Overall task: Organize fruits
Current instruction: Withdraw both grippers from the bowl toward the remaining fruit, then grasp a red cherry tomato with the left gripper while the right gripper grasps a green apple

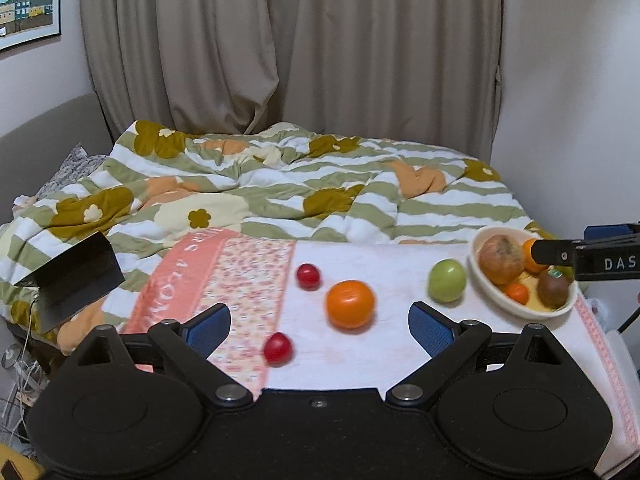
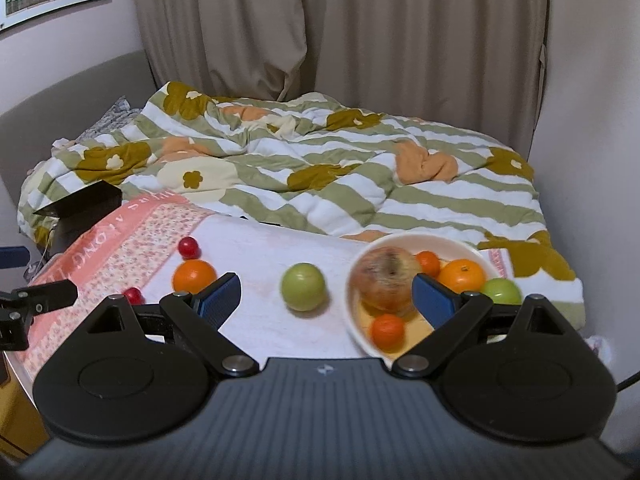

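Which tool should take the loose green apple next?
Probably right. The right tool is open, with the green apple between its fingers and the bowl alongside. The left tool faces the orange.

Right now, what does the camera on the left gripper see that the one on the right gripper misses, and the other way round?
Only the left wrist view shows the brown kiwi-like fruit in the bowl. Only the right wrist view shows a green fruit in the bowl, behind the right gripper. Both share the loose orange, green apple, two small red fruits, the towel and the striped quilt. Both grippers, including the left gripper, are open.
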Demonstrator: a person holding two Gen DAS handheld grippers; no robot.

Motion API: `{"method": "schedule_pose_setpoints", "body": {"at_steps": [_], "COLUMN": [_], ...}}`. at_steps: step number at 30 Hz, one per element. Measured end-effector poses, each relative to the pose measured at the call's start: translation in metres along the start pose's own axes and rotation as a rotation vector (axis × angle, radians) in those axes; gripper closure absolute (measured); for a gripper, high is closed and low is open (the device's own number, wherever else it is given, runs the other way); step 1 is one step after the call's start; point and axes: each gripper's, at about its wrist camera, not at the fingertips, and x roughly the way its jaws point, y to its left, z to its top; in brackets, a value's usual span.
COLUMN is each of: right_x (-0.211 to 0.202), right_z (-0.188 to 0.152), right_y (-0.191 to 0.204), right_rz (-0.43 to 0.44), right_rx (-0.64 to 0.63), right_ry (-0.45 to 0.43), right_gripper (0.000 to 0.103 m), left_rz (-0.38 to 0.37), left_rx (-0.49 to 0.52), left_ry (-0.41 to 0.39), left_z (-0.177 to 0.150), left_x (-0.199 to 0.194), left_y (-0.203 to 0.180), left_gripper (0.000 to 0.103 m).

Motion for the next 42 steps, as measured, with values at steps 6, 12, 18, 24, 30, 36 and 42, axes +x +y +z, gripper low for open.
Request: {"method": "schedule_pose_setpoints", "body": {"at_steps": [6,12,18,24,30,36,42], "right_x": [0.023,0.050,0.082,0.106,0.122,0.137,0.154], "right_z": [-0.001,-0.004,-0.005,-0.004,-0.005,-0.011,-0.019], "right_y": [0.039,0.064,0.082,0.090,0.085,0.072,0.063], "right_rz": [-0.054,-0.109,-0.149,-0.193,-0.230,-0.243,-0.226], "right_rx": [0.047,0.106,0.163,0.217,0.257,0.282,0.301], "right_ry": [0.038,0.072,0.106,0.116,0.120,0.138,0.158], "right_gripper": [0.000,0.000,0.000,0.000,0.000,0.000,0.000], "left_rz": [-0.046,-0.095,-0.132,-0.160,-0.207,-0.231,-0.246], "left_rx": [0.023,0.059,0.081,0.085,0.092,0.150,0.183], "left_ry": [0.029,0.058,0.087,0.130,0.171,0.193,0.243], "left_z": [-0.003,-0.004,-0.004,-0.006,-0.012,-0.018,-0.025], "left_x": [0.019,0.046,0.072,0.099,0.121,0.135,0.147], "left_y": [0.038,0.067,0.090,0.107,0.106,0.089,0.076], "left_gripper": [0.005,0.005,0.005,0.005,0.005,0.007,0.026]}}
